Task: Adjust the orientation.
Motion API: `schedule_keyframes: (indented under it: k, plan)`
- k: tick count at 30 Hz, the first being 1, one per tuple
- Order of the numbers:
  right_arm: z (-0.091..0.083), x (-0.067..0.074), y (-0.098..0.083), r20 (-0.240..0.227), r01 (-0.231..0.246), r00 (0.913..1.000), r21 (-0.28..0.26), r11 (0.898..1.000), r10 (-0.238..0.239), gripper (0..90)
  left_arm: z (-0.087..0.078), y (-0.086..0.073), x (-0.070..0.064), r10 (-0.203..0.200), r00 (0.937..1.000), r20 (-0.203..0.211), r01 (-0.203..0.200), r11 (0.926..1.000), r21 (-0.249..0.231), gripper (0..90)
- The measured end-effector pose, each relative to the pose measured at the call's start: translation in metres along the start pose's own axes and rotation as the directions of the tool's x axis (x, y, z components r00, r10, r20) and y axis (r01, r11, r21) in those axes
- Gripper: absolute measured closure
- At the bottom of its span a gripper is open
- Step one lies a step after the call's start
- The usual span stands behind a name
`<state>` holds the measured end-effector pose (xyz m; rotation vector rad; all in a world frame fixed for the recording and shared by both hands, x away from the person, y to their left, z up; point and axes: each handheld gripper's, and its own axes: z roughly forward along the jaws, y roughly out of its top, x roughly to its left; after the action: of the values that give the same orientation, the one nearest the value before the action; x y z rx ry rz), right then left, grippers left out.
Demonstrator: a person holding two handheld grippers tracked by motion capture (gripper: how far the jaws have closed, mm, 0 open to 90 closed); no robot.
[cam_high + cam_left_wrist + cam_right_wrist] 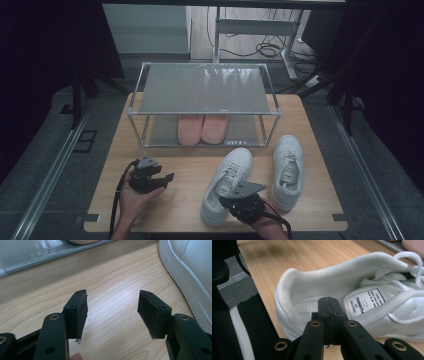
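Two grippers, two white shoes, one rack: table stock as I see it.

Nearest me, lower centre of the high view, my right gripper (235, 196) sits over the heel of the left white shoe (226, 184); its own view shows the jaws pressed flat together, nothing between them, tips above the shoe's opening. Lower left, my left gripper (112, 312) hovers over bare table (180, 200), jaws spread wide and holding nothing. The right white shoe (287, 171) lies just beside the first, apart from it. Farther up, a metal rack (202, 90) holds pink slippers (203, 129) on its lower shelf.
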<state>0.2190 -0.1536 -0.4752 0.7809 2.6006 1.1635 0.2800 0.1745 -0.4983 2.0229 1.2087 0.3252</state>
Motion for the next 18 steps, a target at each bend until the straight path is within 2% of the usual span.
schedule_keyframes:
  k: [8,13,18]
  plan:
    - [-0.010,-0.003,-0.008,-0.002,-0.004,1.0000,0.006,1.000,0.004,90.0,0.000,0.000,-0.001,-0.001,1.0000,0.000,0.001,1.0000,0.004,41.6]
    - [-0.022,-0.008,-0.017,0.011,-0.020,0.9997,0.018,1.000,0.019,90.0,0.001,0.000,-0.001,0.001,1.0000,0.002,-0.001,1.0000,0.007,41.6]
    - [-0.027,-0.014,-0.019,0.021,-0.028,0.9994,0.029,0.999,0.028,90.0,0.000,0.000,0.000,-0.002,1.0000,0.004,0.002,1.0000,0.002,41.6]
